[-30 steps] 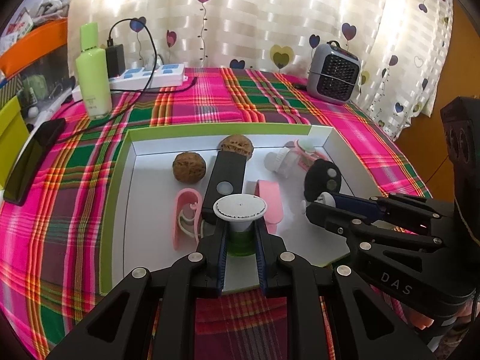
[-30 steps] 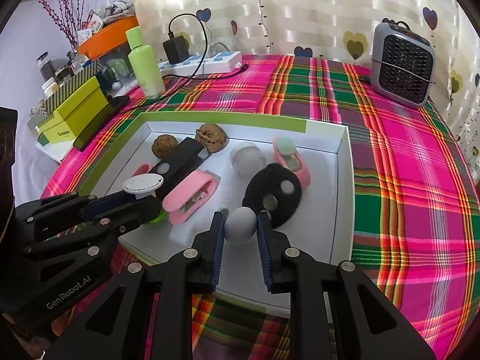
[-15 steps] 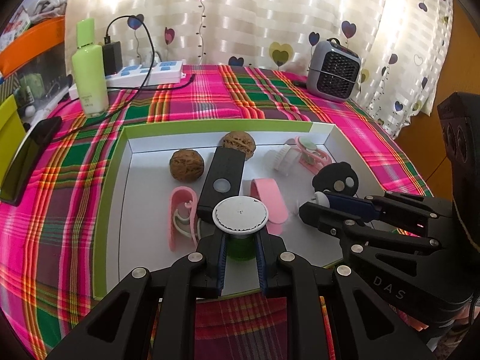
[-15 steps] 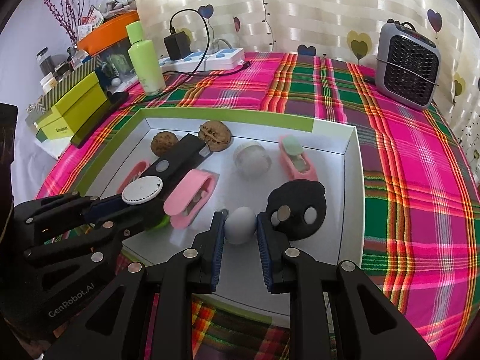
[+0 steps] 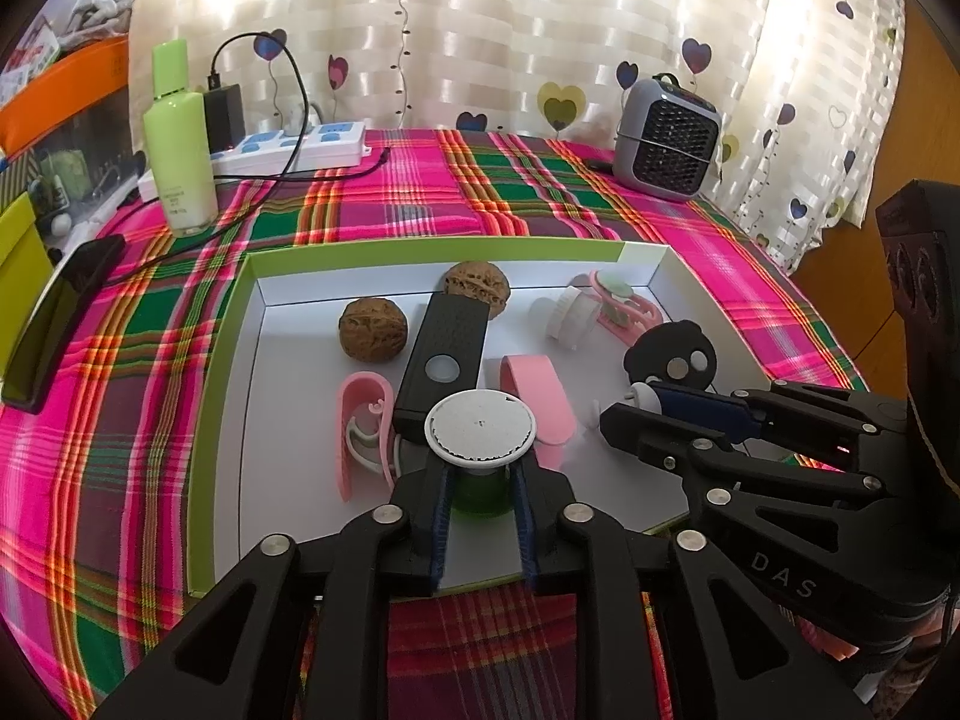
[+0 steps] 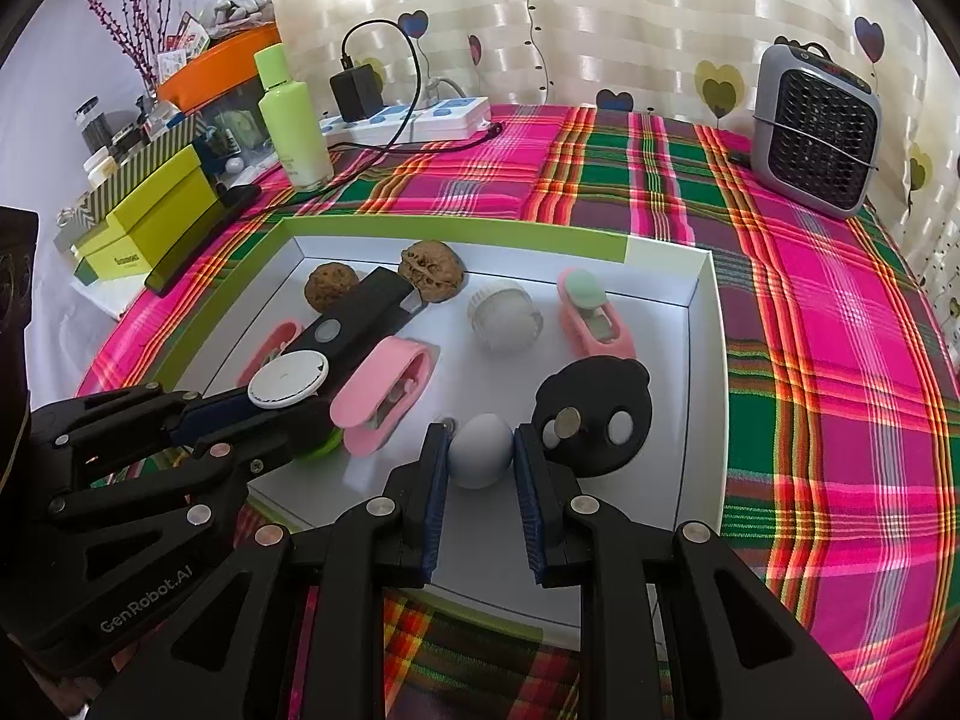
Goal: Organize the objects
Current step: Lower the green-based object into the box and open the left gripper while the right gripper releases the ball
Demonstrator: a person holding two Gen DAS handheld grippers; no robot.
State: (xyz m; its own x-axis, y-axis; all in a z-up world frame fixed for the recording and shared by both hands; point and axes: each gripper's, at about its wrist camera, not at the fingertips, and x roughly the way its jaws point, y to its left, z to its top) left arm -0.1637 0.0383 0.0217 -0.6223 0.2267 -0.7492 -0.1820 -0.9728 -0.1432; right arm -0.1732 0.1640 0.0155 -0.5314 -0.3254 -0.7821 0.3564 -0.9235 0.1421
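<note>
Left wrist view: left gripper (image 5: 480,483) jaws easing apart around the white-capped green jar (image 5: 480,427) (pads barely clear); right gripper (image 6: 480,456) clamps the grey egg (image 6: 481,450).

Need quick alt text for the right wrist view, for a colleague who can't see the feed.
The right gripper is shut on a small grey egg-shaped ball over a white tray on a plaid tablecloth. Beside it, the left gripper has a white-capped green item between its jaws, which have just been opening.
</note>
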